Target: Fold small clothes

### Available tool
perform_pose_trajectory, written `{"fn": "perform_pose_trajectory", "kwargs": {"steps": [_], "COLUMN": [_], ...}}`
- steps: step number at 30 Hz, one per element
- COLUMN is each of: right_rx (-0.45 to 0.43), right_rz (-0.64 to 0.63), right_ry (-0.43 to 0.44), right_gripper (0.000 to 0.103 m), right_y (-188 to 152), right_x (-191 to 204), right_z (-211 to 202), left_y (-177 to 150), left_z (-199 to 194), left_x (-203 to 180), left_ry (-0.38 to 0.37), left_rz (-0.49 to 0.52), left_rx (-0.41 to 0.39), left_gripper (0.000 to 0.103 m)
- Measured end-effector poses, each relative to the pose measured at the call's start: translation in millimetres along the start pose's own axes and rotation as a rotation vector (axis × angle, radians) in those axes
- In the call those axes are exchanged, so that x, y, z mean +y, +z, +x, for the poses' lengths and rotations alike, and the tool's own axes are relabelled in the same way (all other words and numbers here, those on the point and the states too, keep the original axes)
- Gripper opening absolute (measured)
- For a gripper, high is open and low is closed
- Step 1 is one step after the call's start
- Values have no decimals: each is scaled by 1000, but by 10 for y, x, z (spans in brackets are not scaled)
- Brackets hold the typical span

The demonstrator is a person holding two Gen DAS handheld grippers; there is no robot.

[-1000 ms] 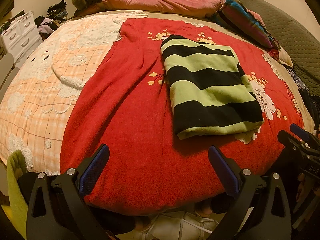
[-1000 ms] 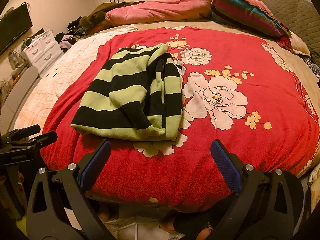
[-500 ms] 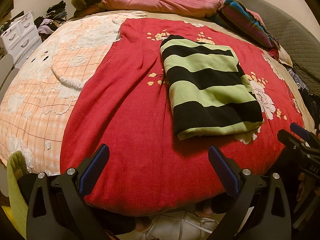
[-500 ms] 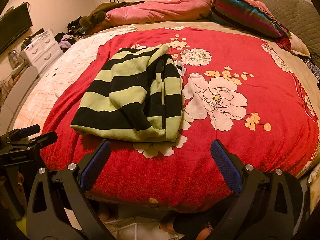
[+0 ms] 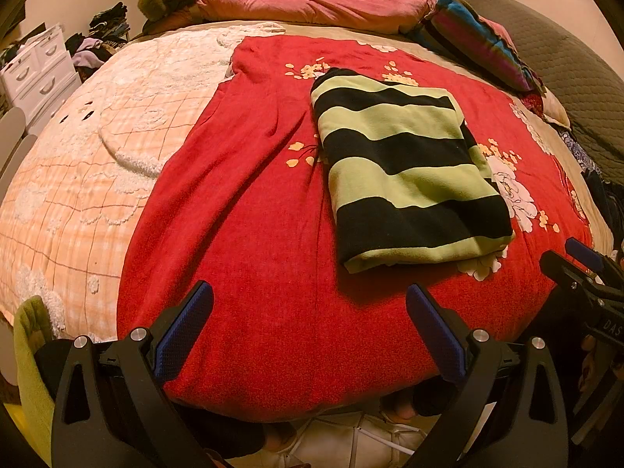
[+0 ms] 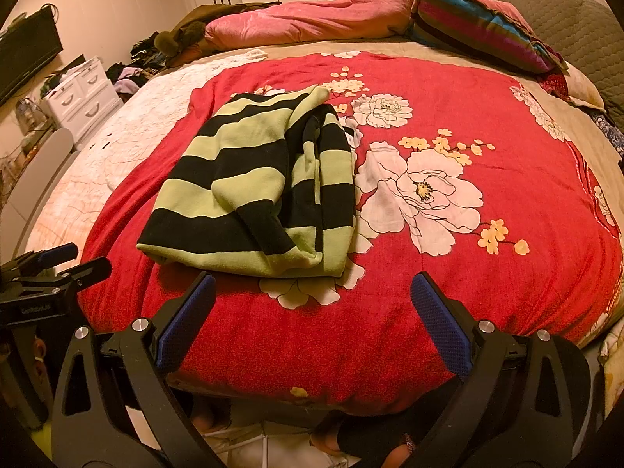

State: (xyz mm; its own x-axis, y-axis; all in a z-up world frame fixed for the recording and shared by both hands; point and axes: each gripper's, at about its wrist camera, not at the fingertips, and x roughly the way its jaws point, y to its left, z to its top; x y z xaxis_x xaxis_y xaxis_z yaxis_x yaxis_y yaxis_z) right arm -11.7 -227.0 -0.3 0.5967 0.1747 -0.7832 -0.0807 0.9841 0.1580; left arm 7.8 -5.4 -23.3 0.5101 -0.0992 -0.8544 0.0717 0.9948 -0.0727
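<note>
Bedroom, wide bed (image 5: 70,179) under warm light, red floral blanket (image 5: 253,234) spread over its right part. Left claw (image 5: 310,333) low at the near edge of the bed, released, blue pads (image 5: 183,329) wide apart with nothing between, pointing across the blanket. Right claw (image 6: 312,319) likewise low at the near edge, released and empty, blue pads (image 6: 440,323) spread. Each claw visible at the margin of the other's view: right claw (image 5: 585,273) at the far right, left claw (image 6: 50,273) at the far left. Pale lettering on both black bodies, too small and cut off to read with confidence. Striped sweater (image 5: 405,171) folded into a rough rectangle, broad black and light green bands, lying flat on the red blanket just beyond the claws, touched by neither. From the right wrist view, sweater (image 6: 249,191) showing a folded-in sleeve layered along its right side, next to a large white flower print (image 6: 421,191). Farther off, pink quilt (image 6: 312,19) and striped pillow (image 6: 479,23) at the head of the bed, white drawer unit (image 6: 82,93) at far left.
</note>
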Motion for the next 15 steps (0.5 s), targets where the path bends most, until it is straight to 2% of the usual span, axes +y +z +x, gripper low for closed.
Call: {"fn": "perform_pose_trajectory", "kwargs": {"steps": [15], "right_rx": [3], "right_rz": [3], "right_ry": [-1], "right_gripper": [94], "right_y": [-1], "right_x": [-18], "right_z": [-2], "left_y": [1], "left_z": [25], "left_x": [13], "left_ry": [9], "left_rz": [14], "left_rx": [4], "left_gripper": [99]}}
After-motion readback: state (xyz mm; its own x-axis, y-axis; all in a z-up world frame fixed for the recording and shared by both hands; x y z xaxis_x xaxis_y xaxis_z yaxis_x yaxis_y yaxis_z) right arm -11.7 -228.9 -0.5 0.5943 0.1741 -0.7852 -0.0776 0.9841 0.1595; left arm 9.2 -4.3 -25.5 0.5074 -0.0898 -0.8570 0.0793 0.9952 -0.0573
